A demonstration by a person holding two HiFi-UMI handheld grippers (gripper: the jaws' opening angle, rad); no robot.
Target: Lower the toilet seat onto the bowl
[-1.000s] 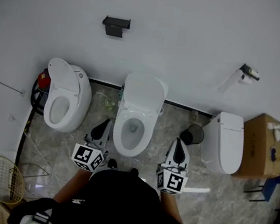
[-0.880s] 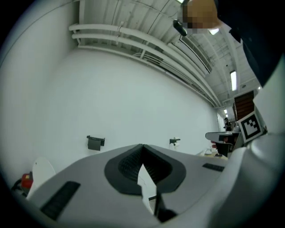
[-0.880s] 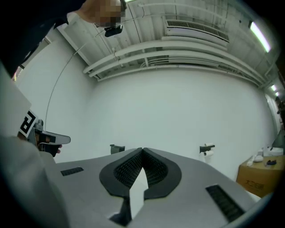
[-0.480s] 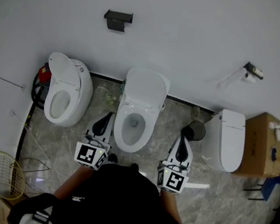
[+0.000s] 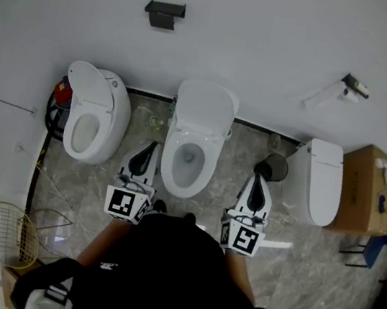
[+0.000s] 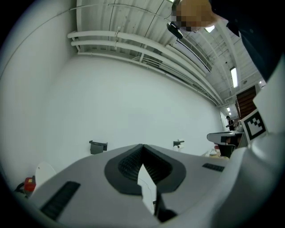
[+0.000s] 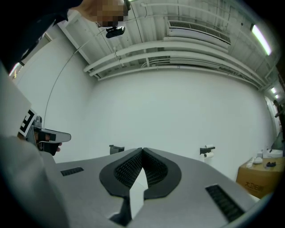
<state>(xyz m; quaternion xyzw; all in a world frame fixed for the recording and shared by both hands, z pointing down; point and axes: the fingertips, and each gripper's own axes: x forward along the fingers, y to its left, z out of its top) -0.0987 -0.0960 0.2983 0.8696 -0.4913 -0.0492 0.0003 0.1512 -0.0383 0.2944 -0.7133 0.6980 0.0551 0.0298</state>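
Left tongs (image 5: 150, 148) higher; bowl (image 5: 187, 168) solely in head view

The middle toilet (image 5: 194, 143) is too small to tell whether its seat is raised. The left toilet (image 5: 96, 124) half hides a red object (image 5: 62, 92).

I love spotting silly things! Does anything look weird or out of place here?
Yes. A left toilet, middle toilet and right toilet share one wall with no partitions between them, and what looks like a racket sits on the floor at lower left, an odd thing for a bathroom.
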